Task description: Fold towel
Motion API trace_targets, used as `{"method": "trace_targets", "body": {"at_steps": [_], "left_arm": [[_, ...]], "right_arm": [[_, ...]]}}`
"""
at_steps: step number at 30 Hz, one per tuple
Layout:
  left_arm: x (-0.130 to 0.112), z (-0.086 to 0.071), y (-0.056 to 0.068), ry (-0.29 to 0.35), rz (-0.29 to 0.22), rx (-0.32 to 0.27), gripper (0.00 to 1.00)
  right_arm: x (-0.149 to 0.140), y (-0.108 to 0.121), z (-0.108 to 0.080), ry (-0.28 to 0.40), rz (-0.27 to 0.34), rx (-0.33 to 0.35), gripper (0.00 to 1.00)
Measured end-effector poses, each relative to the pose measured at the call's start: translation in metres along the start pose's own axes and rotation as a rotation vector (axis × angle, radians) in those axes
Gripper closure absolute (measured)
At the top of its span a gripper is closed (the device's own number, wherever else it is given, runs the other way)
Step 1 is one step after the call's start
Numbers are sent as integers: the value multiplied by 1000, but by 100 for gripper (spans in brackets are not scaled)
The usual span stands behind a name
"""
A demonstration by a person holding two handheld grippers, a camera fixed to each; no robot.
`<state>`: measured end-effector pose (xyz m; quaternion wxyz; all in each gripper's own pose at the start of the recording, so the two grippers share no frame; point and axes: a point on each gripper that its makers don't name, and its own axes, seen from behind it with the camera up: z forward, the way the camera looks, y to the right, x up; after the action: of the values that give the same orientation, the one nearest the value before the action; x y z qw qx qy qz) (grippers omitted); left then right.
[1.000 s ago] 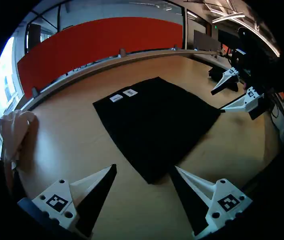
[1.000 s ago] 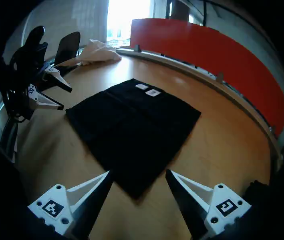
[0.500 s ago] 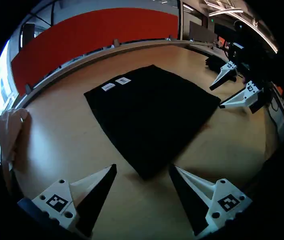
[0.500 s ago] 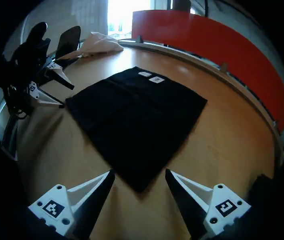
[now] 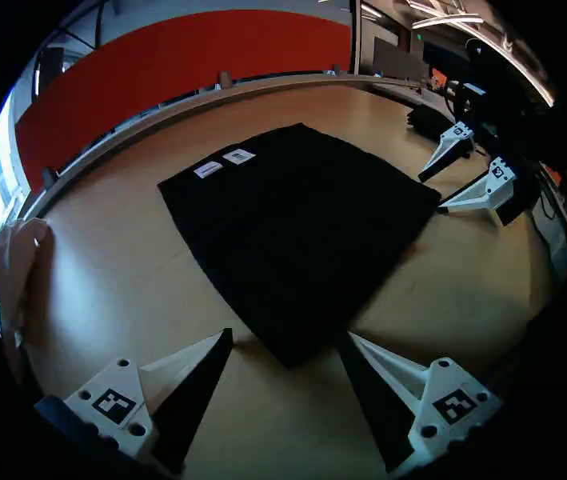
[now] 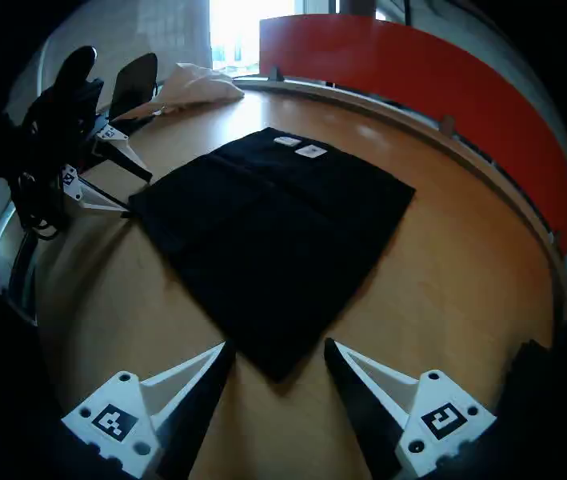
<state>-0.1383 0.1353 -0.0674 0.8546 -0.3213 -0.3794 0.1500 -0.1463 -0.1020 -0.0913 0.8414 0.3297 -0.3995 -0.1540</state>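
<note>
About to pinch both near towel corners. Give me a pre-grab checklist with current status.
1. Left tool open: ok.
2. Right tool open: ok.
3. Black towel lying flat on the table: ok.
4. A towel corner between each tool's fingers: ok.
5. Fingers low enough to catch the cloth: cannot tell.
6. Cream cloth apart from the towel: ok.

Nothing here can actually be read. Two small white tags [image 5: 223, 162] sit on the black towel [image 5: 299, 232] at its far edge, well ahead of the fingers [image 5: 195, 376] of the left gripper [image 5: 283, 334]; their print is too small to make out. Square black-and-white markers [image 5: 115, 400] sit at the base of each finger, patterns rather than letters or numbers.
</note>
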Motion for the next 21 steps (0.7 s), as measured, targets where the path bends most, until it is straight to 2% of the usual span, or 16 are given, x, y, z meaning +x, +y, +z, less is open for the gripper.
{"method": "trace_targets", "body": {"at_steps": [5,11,18,21], "left_arm": [[0,1,1,0,-6,-9,9],[0,1,5,2,0,-17,19],[0,1,7,-5,-3,-16,31],[0,1,5,-8,-13,-8,41]], "right_arm": [[-1,0,0,2,3,2,20],[0,-1,1,2,-1,7,34],[1,-2,-1,4,0,15,44],[1,-1,-1,5,11,14,54]]}}
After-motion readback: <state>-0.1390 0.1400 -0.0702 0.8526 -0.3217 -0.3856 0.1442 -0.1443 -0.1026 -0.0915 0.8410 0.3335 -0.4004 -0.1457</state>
